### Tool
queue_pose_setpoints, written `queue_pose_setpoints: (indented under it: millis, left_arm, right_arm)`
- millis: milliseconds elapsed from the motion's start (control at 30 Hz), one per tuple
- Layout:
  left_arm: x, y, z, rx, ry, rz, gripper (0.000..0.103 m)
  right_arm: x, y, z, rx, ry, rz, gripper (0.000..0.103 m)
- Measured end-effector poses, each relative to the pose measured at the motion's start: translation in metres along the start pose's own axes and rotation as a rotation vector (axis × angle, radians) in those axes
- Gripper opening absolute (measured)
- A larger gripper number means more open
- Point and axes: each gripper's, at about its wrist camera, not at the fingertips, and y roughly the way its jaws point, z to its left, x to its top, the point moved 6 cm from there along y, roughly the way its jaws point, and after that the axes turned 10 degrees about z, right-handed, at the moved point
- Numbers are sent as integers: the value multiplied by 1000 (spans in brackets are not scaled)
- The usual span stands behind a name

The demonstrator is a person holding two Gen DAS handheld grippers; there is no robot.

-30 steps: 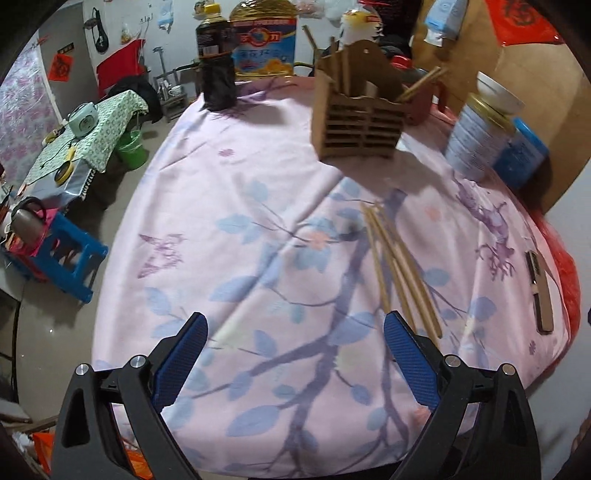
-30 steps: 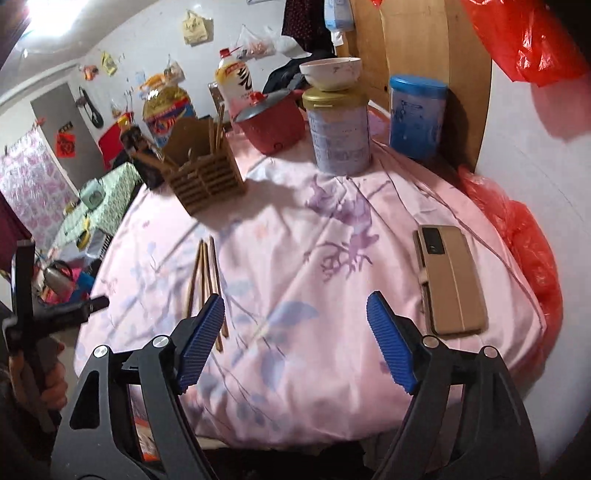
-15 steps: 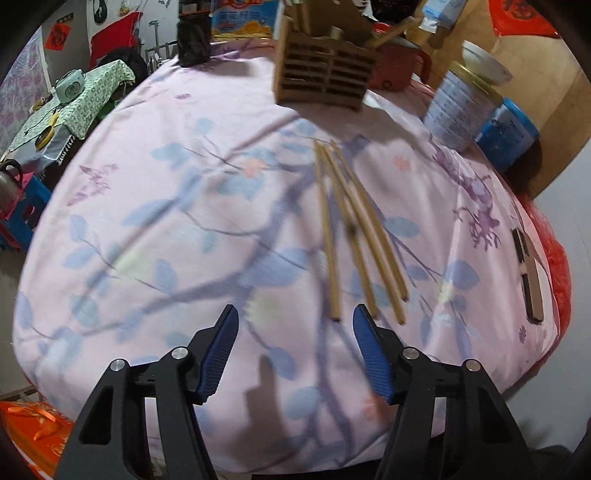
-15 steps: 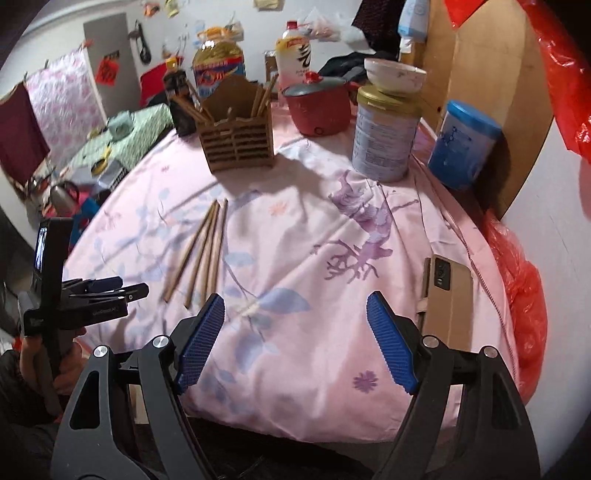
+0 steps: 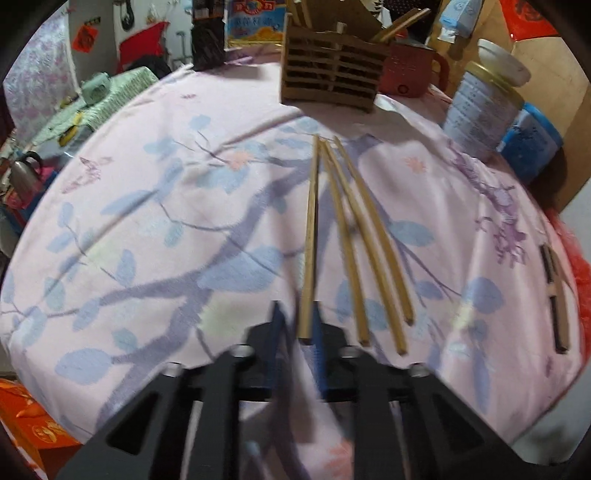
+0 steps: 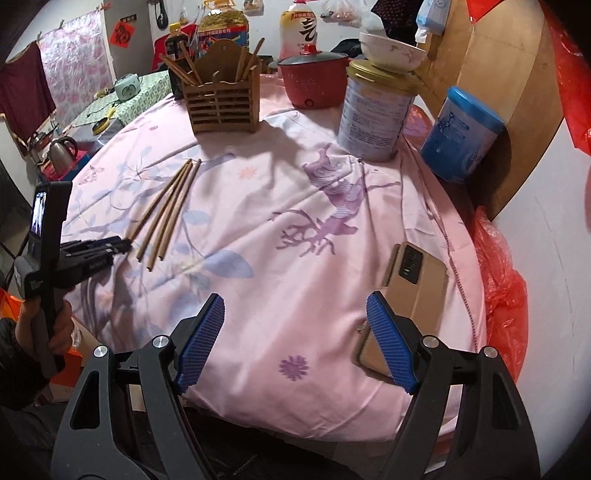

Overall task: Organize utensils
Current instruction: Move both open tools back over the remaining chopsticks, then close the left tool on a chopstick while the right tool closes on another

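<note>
Several wooden chopsticks lie side by side on the pink floral tablecloth; they also show in the right wrist view. My left gripper has its jaws nearly closed around the near end of the leftmost chopstick, which still lies on the cloth. It shows at the left of the right wrist view. My right gripper is open and empty above the table's near edge. A wooden utensil holder with chopsticks in it stands at the far side.
A phone in a tan case lies near my right gripper. A milk-powder tin topped by a bowl, a blue tub, a red pot and bottles stand at the back.
My left gripper has moved forward to the chopsticks and its jaws have closed in around the leftmost one. My right gripper has stayed open and shifted slightly.
</note>
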Motion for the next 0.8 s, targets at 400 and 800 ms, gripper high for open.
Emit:
queue_pose_setpoints:
  millis: [400, 800]
  left_arm:
    - [16, -80, 46, 62, -84, -64, 6]
    - [44, -130, 80, 77, 24, -23, 5]
  right_arm:
    - [42, 26, 30, 259, 70, -52, 78]
    - [41, 90, 129, 179, -98, -97, 56]
